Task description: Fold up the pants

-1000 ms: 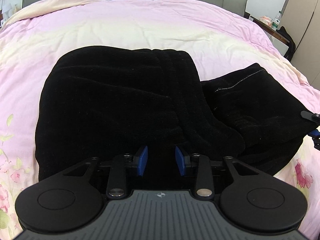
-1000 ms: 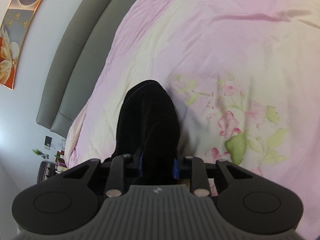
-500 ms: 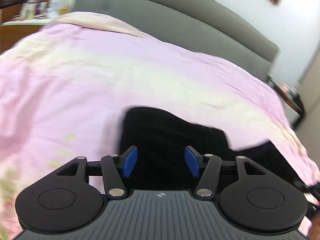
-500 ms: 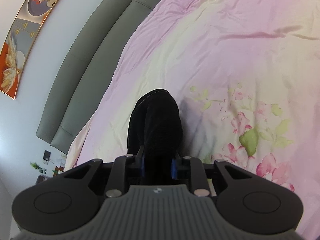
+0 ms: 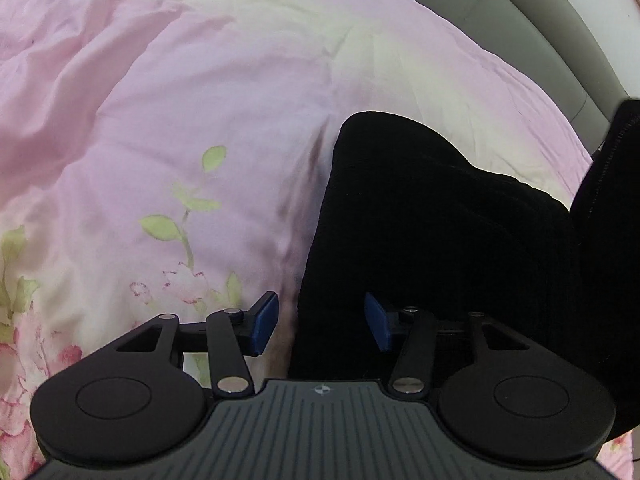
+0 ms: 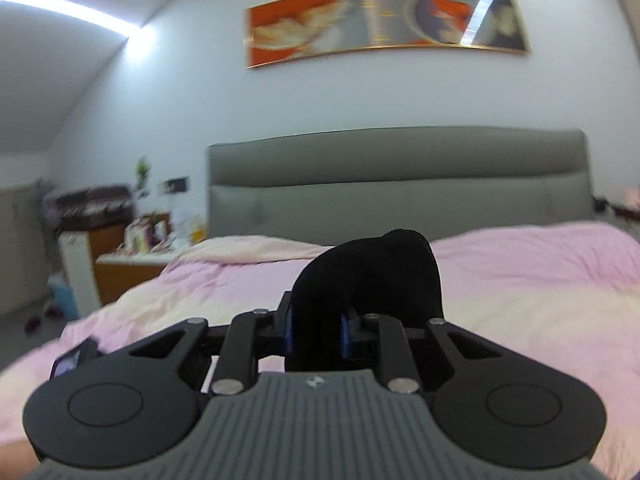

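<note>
1. The right gripper (image 6: pixel 316 330) is clamped on a bunched fold of the black pants (image 6: pixel 372 276), which bulge up just ahead of its blue pads and stand lifted above the pink quilt (image 6: pixel 540 264).
2. The left gripper (image 5: pixel 320 318) is spread wide and holds nothing. The left edge of the pants (image 5: pixel 436 216) runs between its fingers: the right pad sits over black cloth, the left pad over bare quilt (image 5: pixel 168 128).
3. Progress, as a judgement: the fold is underway but not finished. 1 end of the garment is raised in the right gripper, while the rest lies in a loose dark heap ahead and to the right of the left gripper. No flat, squared stack shows in either view.
4. What seems left: the left gripper has to close on that near edge, the raised end has to be laid over, and the layers smoothed.
5. Edges: the cloth border is sharp against the quilt just left of the left gripper's midline, an easy line to bite.
6. Room: open quilt spreads ahead and left of the left gripper, and on both sides ahead of the right gripper up to the grey headboard (image 6: pixel 400 184). A cluttered nightstand (image 6: pixel 136 256) stands far left, well apart.
</note>
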### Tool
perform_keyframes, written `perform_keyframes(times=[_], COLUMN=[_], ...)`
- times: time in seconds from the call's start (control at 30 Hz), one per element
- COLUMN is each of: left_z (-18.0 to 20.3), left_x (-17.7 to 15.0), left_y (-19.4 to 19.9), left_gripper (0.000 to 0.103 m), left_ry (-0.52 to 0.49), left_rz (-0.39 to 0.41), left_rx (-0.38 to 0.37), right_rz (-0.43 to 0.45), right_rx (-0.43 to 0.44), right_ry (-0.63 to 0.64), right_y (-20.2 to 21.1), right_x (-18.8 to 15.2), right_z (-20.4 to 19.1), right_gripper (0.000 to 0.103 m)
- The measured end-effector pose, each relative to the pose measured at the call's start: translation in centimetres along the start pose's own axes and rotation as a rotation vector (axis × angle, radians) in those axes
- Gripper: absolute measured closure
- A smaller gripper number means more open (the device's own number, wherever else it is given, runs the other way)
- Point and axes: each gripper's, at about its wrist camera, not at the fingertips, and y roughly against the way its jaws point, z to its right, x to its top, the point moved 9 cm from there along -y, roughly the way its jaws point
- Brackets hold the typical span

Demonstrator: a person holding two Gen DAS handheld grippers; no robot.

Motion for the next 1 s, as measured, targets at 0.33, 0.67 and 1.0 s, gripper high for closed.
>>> perform_keyframes(times=[0.33, 0.67, 1.0], left_z=[-3.0, -6.5, -0.6], left_x=[3.0, 7.8, 4.4], left_y=[4.3, 16.5, 9.8], left_gripper=[0.054, 0.019, 0.026], left_ry=[0.129, 0.100, -0.092], left_rz=[0.063, 0.393, 0.216], left_rx=[-0.053, -0.111, -0.161], right_rz=[-0.124, -0.118, -0.291], right_rx=[0.192, 0.305, 0.373], right_ry=[0.382, 0.667, 0.760], right_y=[-3.5, -3.1, -3.2], right_x=[-6.4, -9.5, -17.1], right_z=[-8.6, -14.2, -16.7], right_gripper=[0.086, 0.085, 0.060])
